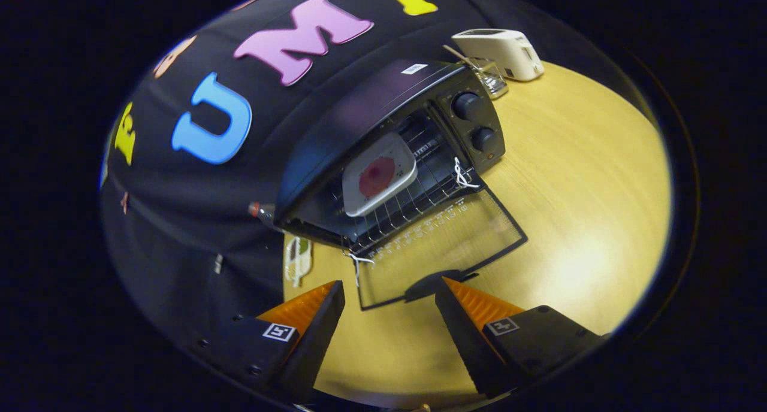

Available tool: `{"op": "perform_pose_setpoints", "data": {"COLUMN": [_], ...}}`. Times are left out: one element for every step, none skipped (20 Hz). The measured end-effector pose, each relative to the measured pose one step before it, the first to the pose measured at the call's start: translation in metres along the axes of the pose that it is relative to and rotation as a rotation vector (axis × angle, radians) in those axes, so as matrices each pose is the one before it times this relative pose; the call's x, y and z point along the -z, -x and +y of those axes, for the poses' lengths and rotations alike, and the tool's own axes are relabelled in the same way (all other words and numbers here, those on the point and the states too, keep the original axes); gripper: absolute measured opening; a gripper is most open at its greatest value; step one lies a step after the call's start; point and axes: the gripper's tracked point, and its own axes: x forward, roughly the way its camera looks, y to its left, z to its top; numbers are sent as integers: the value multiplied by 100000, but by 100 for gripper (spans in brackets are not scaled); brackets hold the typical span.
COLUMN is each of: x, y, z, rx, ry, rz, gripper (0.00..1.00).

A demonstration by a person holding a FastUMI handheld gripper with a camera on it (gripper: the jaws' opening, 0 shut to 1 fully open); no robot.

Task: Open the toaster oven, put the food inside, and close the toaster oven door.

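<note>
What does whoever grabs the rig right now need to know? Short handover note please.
Gripper: open, holding nothing, fingers spread above the table, just short of the door's front edge.
Toaster oven: door is folded down flat, its handle just ahead of the fingers.
Food: on a white plate already sitting on the rack inside the oven.
Done: oven opened, food put in.
Left: lift the door by its handle and shut it.
</note>
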Motion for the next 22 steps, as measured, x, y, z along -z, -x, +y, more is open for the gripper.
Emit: {"op": "perform_pose_setpoints", "data": {"x": [1132, 1236, 1028, 1192, 1021, 859, 852, 411, 176, 86, -58, -141, -164, -107, -589, -569, 104, -72, -95, -133, -280, -290], "y": [-99, -331, -628, -748, -904, -918, -1057, -731, -748, -494, -569, -593, -649, -411, -310, -356, -321, -18, 341, 185, 417, 433], "z": [-610, -609, -200, -388, -294, -351, 138, -61, 50, -14, -83, -363, -634, -543, -251, -119, -132, 23, 13, 23, -40, 94], "rx": [2274, 3162, 1790, 2691, 2923, 2664, 1155, 1425, 266, 744, 380, 1307, 2007, 2494, 1211, 408, 734, 397, -420, -40, 277, 101], "ry": [7935, 7200, 7218, 7408, 6433, 4803, 3246, 1050, 787, 368, -155, 327, 1009, 1360, 1540, 282, -1546, -1008, 200, -545, -3050, -3765], "rz": [2187, 2522, 2026, 3106, 2757, 2313, 3086, 2357, 1072, 1274, 491, 215, 187, 151, -1216, -1311, 1451, -39, -459, -200, -941, -828], "gripper": [99, 99, 99, 99, 99, 99, 99, 99, 99, 99, 99, 99, 99, 99, 99, 99, 99, 99, 99, 99, 99, 99]}}
